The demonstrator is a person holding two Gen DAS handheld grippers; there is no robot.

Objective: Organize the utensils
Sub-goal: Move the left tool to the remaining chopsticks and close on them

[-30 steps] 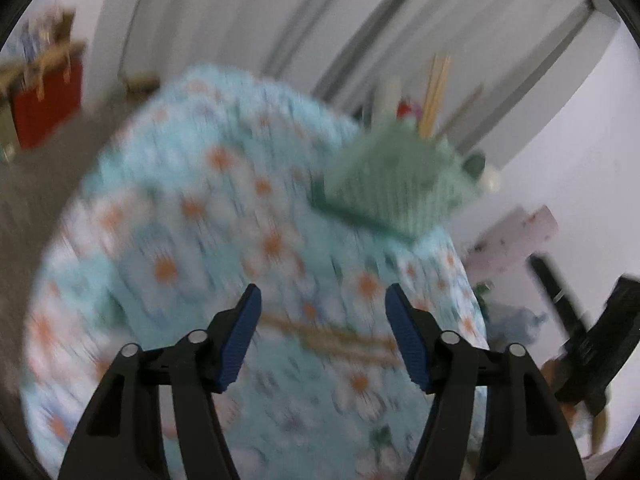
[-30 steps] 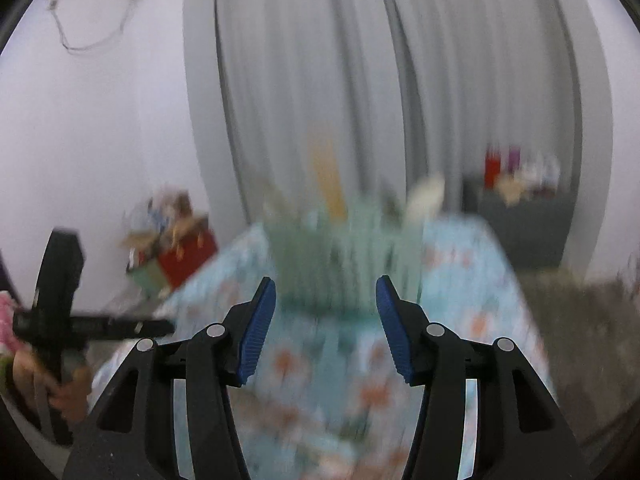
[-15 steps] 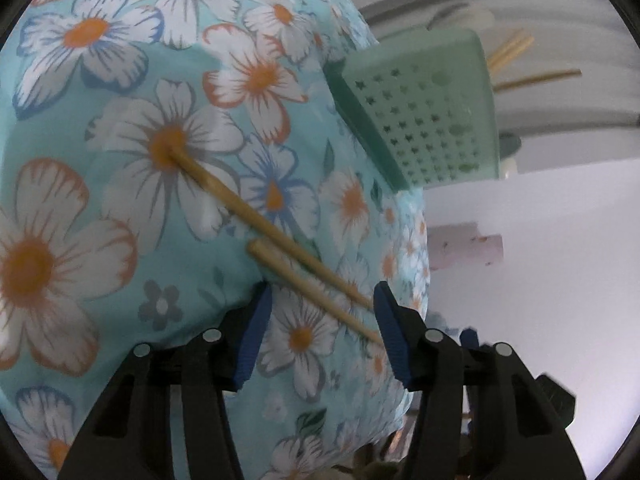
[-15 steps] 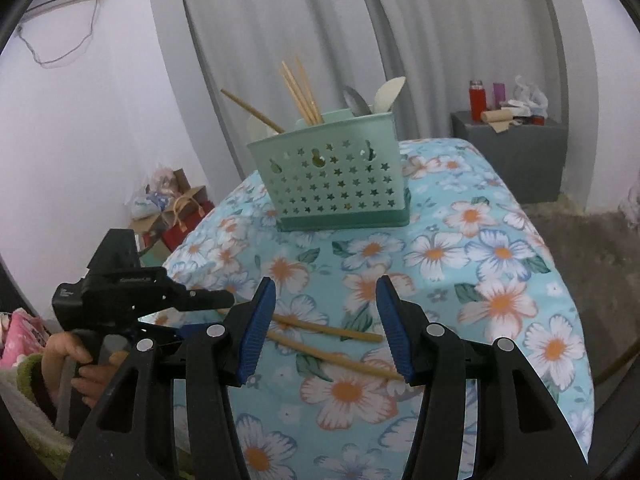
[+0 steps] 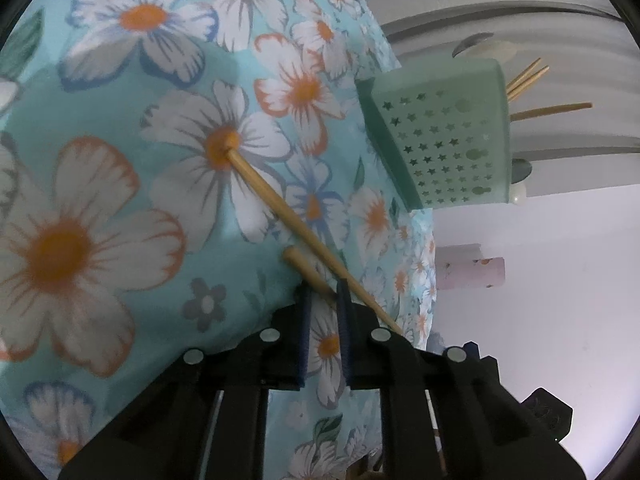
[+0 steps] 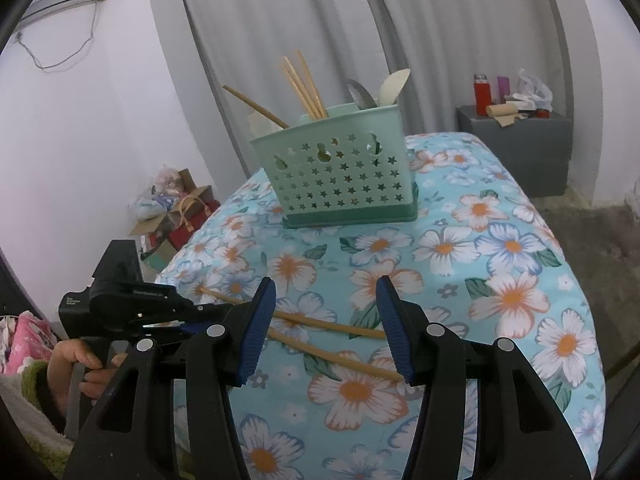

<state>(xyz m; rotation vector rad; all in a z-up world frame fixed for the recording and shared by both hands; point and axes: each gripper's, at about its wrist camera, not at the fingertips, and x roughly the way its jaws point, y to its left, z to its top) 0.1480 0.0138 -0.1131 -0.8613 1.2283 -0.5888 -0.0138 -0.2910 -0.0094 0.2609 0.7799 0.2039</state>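
Two wooden chopsticks lie on the floral tablecloth. In the left wrist view the longer chopstick runs diagonally and the shorter-looking chopstick enters my left gripper, whose blue pads are nearly together around its end. In the right wrist view both chopsticks lie just beyond my right gripper, which is open and empty above them. The left gripper shows there at the left, at the chopsticks' ends. A green star-holed utensil basket stands behind, holding chopsticks and spoons.
The cloth-covered table drops off at its rounded edges. A grey cabinet with bottles stands at the back right. Bags and boxes sit on the floor at the left. Grey curtains hang behind.
My left gripper has come down to the chopsticks and closed from wide open to nearly shut on one chopstick's end. My right gripper stayed open and steadied over the table.
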